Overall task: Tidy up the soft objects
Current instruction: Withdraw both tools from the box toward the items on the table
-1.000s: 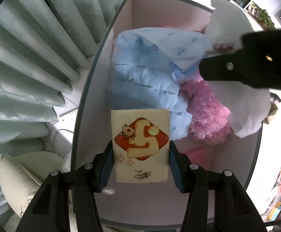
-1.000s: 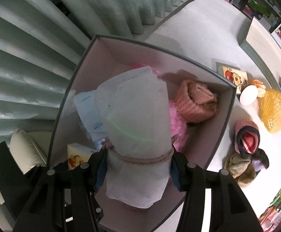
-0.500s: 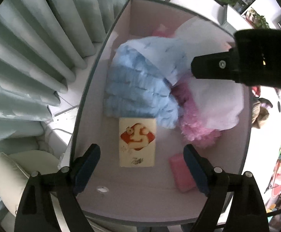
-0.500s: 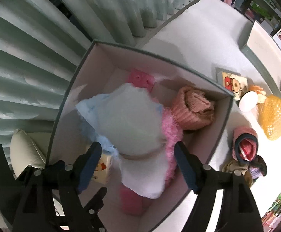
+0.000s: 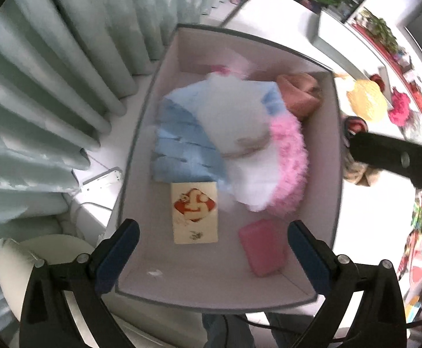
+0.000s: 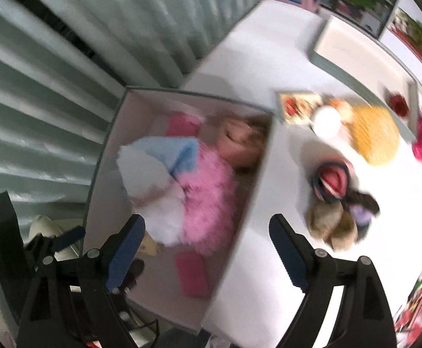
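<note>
pink puff (image 5: 290, 159): fluffy cloth
blue towel (image 5: 181, 145): soft cloth
box (image 5: 269, 290): smooth, matt card
desk (image 6: 257, 58): smooth white

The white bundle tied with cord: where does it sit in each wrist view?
Left wrist: white bundle at picture centre, lying across the blue and pink fluffy items.
Right wrist: left of centre, on the same pile.
Shared landmark: the peach roll in the box corner.

Two wrist fisheyes steeply above one shared box (image 5: 337, 156), right view perhaps more slanted.
</note>
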Demonstrator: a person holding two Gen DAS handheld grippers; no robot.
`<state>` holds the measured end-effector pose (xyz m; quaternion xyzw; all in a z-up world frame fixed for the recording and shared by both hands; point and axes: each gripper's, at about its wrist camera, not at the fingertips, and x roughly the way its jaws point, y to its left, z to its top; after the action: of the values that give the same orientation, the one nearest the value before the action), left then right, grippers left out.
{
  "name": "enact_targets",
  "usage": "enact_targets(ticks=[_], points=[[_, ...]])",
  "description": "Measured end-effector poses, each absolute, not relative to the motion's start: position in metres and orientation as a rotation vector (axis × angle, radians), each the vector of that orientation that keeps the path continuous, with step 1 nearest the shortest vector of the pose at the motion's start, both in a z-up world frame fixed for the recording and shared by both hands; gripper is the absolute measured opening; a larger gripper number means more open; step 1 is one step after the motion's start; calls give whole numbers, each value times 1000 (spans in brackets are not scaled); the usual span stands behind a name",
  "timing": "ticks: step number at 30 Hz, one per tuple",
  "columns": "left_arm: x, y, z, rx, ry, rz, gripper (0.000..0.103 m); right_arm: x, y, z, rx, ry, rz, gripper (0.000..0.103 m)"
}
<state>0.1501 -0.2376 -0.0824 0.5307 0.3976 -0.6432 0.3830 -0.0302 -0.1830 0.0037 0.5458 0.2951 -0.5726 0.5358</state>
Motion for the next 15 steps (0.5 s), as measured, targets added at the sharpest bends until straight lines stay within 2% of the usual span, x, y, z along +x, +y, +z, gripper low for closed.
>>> enact_targets(ticks=[15], points=[[41, -188, -48, 1528, 896, -1890, 103, -132, -56, -15, 1547, 504, -1614, 90]])
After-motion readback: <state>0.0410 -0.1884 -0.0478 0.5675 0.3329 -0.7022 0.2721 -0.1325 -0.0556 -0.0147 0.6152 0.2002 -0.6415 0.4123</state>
